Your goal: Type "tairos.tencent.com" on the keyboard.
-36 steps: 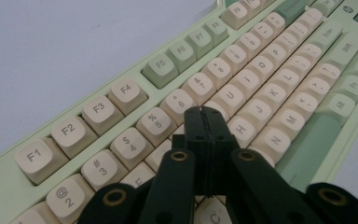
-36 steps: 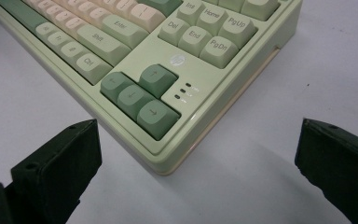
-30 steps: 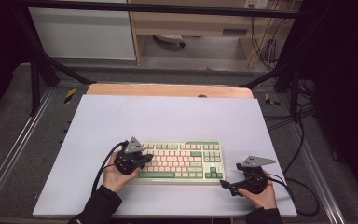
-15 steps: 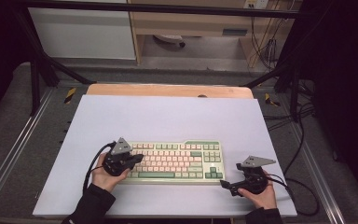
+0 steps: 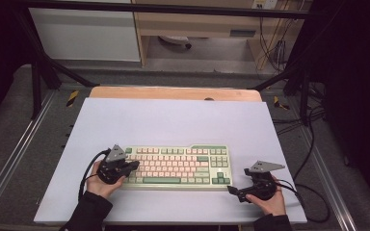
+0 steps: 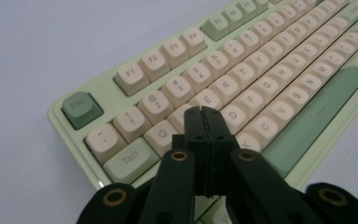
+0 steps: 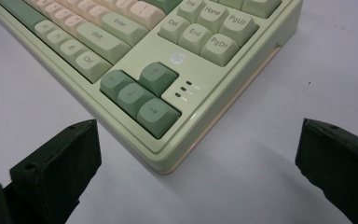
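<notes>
Pale lilac-white tabletop fills the middle of the high view, with dark framing and cables around its edges, and the keyboard lies square in the lower centre of that frame, close to the person's side. At its lower left end the left gripper points in over the keys with its jaws pressed together and nothing between them, which suits poking a single key rather than grasping. The left gripper view bears this out: the joined tip of the left gripper sits over the left letter keys below the number row, with the Esc key at the left (whether it touches a key I cannot tell). Toward the lower right of the high view, the right gripper rests on the tabletop just off the keyboard's corner, apparently waiting. Its own view shows jaws spread wide and empty, framing the arrow keys and three small indicator lights, too small to make out from above.
</notes>
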`<state>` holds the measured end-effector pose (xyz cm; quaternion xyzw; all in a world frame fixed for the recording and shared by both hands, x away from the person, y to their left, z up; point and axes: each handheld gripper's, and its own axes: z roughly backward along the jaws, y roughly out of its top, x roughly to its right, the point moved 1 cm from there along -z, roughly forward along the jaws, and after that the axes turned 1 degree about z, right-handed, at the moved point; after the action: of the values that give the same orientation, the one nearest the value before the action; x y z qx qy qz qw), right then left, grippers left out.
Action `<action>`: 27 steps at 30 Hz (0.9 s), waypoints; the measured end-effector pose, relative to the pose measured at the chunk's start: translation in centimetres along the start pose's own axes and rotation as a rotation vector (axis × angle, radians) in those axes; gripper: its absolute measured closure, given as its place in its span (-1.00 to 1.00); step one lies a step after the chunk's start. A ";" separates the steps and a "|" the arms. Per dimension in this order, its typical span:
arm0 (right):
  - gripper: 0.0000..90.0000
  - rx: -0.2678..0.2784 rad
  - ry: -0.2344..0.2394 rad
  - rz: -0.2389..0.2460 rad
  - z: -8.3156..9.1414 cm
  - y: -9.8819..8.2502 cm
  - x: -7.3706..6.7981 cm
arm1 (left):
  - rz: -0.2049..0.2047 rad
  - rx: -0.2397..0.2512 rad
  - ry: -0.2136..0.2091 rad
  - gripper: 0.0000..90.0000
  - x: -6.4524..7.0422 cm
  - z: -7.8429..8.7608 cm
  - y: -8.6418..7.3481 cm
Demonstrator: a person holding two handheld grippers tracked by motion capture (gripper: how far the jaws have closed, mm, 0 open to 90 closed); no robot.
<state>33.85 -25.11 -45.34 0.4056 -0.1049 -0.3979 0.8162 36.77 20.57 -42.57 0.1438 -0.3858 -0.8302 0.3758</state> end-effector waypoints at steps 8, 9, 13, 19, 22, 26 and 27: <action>-0.99 0.001 -0.001 0.002 0.0 0.0 0.0 | 0.005 -0.008 -0.001 1.00 -0.2 -0.2 -0.4; -0.99 0.001 -0.001 0.002 0.0 0.0 0.0 | 0.003 -0.010 -0.001 1.00 -0.2 -0.3 -0.5; -0.99 0.001 -0.001 0.003 0.0 0.0 0.0 | 0.005 -0.005 -0.001 1.00 -0.2 -0.3 -0.5; -0.98 -0.001 -0.001 0.005 -0.1 0.0 0.0 | 0.000 -0.008 -0.002 1.00 -0.2 -0.7 -0.7; -0.98 0.000 0.000 0.004 0.0 0.0 0.0 | 0.001 -0.004 -0.005 1.00 -0.2 -0.6 -0.8; -0.98 0.001 0.002 0.002 -0.1 0.0 -0.1 | 0.003 0.006 -0.006 1.00 -0.2 -0.4 -0.7; -0.98 0.000 0.003 0.003 -0.1 0.0 -0.1 | 0.001 0.010 -0.008 1.00 -0.2 -0.2 -0.7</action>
<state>33.81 -25.02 -45.39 0.4060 -0.1041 -0.3958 0.8171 36.67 20.90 -43.22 0.1422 -0.3916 -0.8285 0.3741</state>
